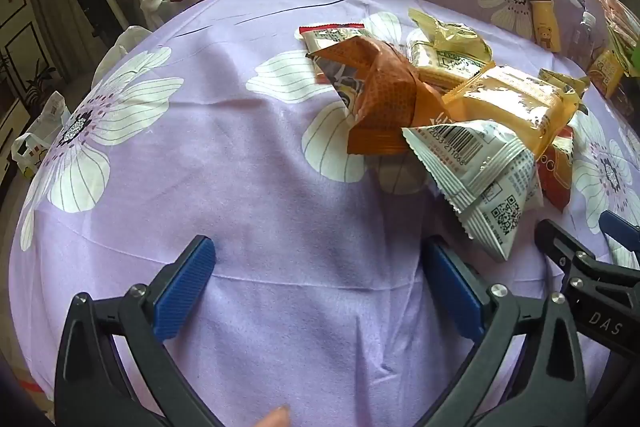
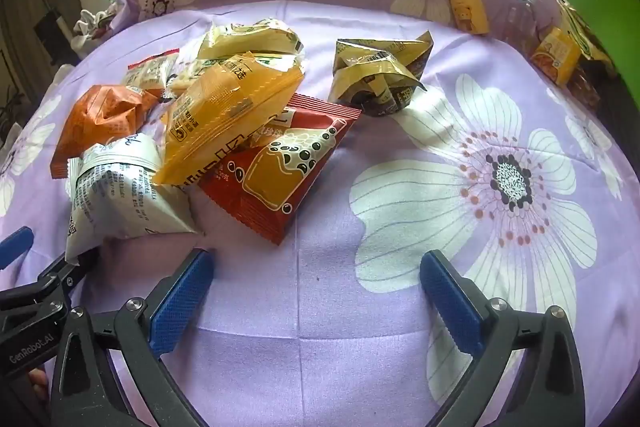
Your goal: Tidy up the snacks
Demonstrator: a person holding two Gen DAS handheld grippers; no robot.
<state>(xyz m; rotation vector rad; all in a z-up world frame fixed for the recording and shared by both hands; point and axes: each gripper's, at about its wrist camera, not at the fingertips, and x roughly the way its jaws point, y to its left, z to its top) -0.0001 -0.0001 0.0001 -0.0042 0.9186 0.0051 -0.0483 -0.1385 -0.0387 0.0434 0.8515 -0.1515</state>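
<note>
1. Purple floral bedsheet (image 2: 320, 347), snack pile (image 2: 224, 115) heaped centre-left of the right view; nothing looks sorted yet.
2. Crumpled gold packet (image 2: 380, 75) sits apart, upper centre.
3. Left gripper (image 1: 316, 291) and right gripper (image 2: 316, 295): jaws wide, empty, just below the pile.
4. All sorting left.

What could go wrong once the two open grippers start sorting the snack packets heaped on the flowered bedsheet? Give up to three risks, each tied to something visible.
1. The yellow packet lies across the red packet and white packet; pulling a lower one may topple the heap.
2. The left gripper and right gripper hover close together, so they might collide.
3. The soft bedsheet could bunch between the fingers.
</note>
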